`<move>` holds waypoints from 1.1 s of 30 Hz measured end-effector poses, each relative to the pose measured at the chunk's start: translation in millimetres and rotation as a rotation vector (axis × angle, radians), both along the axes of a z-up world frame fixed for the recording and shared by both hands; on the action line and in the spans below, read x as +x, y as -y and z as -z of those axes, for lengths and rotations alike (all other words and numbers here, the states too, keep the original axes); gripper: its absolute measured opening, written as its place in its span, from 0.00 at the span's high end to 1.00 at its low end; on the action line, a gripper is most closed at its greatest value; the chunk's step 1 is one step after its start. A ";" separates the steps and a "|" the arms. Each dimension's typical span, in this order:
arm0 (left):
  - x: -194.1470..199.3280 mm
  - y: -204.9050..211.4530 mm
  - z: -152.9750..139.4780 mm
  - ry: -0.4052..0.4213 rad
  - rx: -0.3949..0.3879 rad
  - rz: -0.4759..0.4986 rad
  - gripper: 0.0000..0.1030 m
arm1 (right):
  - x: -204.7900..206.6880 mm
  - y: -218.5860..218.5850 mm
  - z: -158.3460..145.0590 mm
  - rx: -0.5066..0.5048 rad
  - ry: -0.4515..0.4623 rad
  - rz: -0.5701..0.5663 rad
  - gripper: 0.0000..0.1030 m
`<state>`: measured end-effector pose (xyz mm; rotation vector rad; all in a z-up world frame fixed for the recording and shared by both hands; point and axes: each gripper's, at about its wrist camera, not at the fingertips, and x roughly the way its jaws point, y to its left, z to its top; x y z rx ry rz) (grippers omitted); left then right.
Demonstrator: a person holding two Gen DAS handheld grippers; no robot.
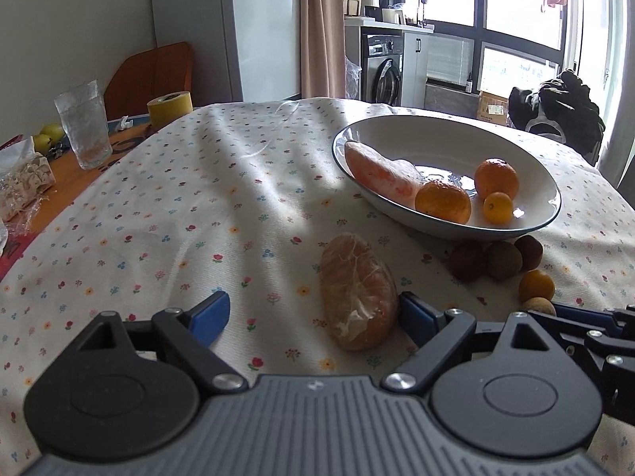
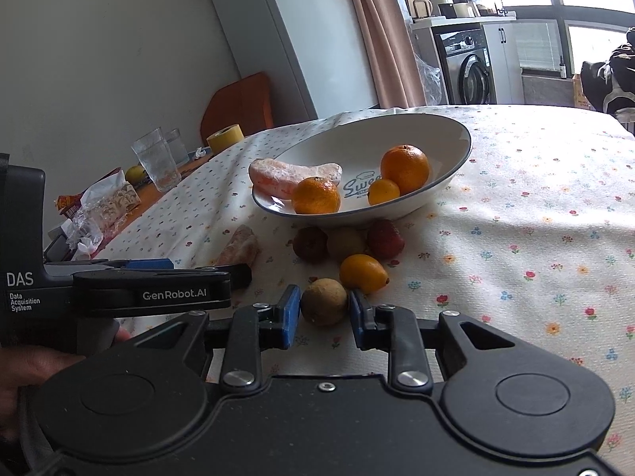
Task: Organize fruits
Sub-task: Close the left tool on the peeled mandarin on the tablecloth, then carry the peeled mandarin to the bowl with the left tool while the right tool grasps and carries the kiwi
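Your left gripper (image 1: 313,315) sits low over the flowered worktop (image 1: 158,206) with its blue fingers spread wide; the wrapped pomelo segment (image 1: 357,291) lies between them, close against the right-hand finger, with clear cloth between it and the other one. Your right gripper (image 2: 322,315) is also parted, and a small brown longan (image 2: 323,301) sits right between its pads, with slim gaps on both sides as far as you can tell, so it is not pinched. Just ahead of that gripper lies a yellow kumquat (image 2: 363,272), almost touching the longan, and beyond it three dark round fruits (image 2: 345,242) crowd against the near rim of the white bowl (image 2: 444,135). The bowl stands ahead of both grippers and holds another wrapped segment (image 2: 285,176), two oranges (image 2: 405,168) and a small kumquat (image 2: 383,191). To the left of your right gripper, the body of the left one (image 2: 151,287) reaches across, close beside it. Far off to the left, past the cloth's edge, stand a drinking glass (image 1: 84,125), a roll of yellow tape (image 1: 170,108) and crumpled wrappers (image 1: 24,178).
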<state>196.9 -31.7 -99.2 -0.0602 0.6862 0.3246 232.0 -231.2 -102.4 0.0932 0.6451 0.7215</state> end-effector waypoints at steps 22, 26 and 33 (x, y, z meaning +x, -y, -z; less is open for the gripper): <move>4.5 -6.3 -5.1 0.037 -0.077 0.023 0.65 | -3.5 -8.8 -1.2 -0.049 0.031 -0.003 0.72; 1.2 -17.4 -7.7 0.055 -0.144 0.023 0.67 | -2.6 -12.1 -1.6 -0.064 0.034 0.005 0.75; -8.5 -34.4 -17.9 0.097 -0.221 0.039 0.77 | -3.1 -25.3 -3.9 -0.122 0.053 0.012 0.74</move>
